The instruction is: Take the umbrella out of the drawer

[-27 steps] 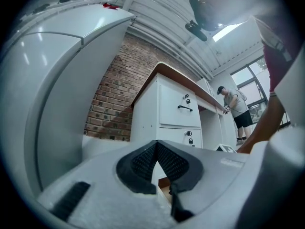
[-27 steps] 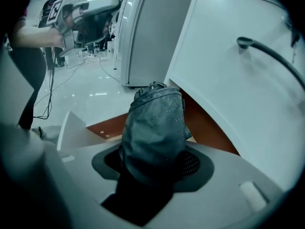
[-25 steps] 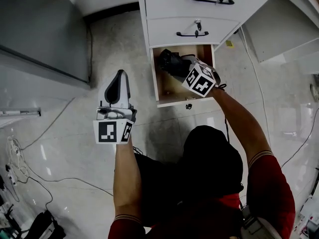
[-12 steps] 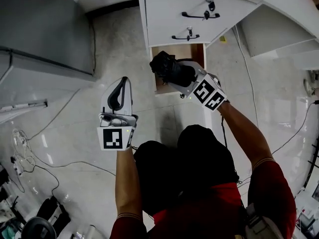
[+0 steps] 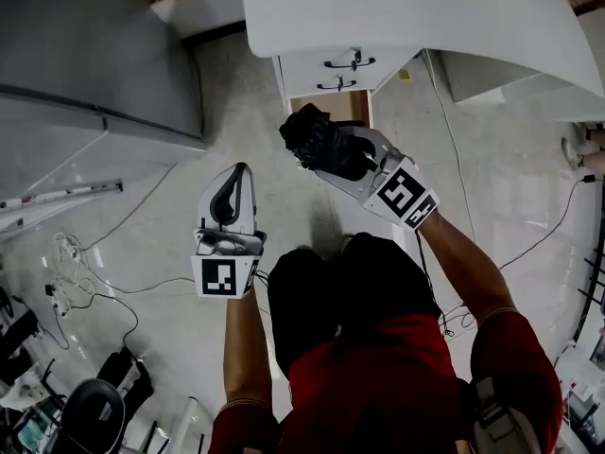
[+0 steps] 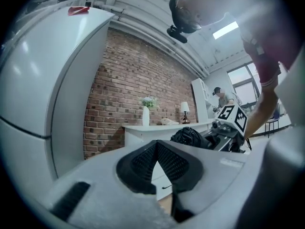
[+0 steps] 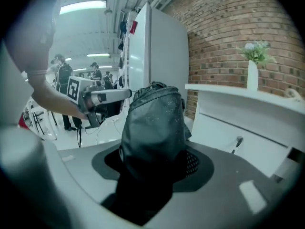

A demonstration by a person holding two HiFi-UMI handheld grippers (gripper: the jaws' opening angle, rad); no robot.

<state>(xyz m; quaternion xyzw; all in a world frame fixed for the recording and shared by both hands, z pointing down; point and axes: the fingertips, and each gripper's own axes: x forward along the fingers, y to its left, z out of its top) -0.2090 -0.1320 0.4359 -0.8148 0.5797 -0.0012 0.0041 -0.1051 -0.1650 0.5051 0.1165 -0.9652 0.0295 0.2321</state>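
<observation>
The umbrella (image 5: 319,143) is black and folded, a crumpled bundle. My right gripper (image 5: 333,151) is shut on it and holds it in the air, in front of and above the open bottom drawer (image 5: 355,108) of the white cabinet (image 5: 406,12). In the right gripper view the umbrella (image 7: 155,120) fills the space between the jaws and sticks out ahead of them. My left gripper (image 5: 233,180) is off to the left, level, shut and empty. From the left gripper view the umbrella (image 6: 189,136) and the right gripper's marker cube (image 6: 232,118) show at the right.
Two closed drawers (image 5: 345,64) with black handles sit above the open one. A tall grey appliance (image 5: 85,55) stands at the left. Cables (image 5: 85,272) and dark gear (image 5: 90,414) lie on the tiled floor. A white vase (image 7: 252,70) stands on the cabinet top.
The right gripper has lifted the umbrella out of the drawer and high above it. The left gripper has risen too. The cabinet and floor look farther away as the head view has gone up.
</observation>
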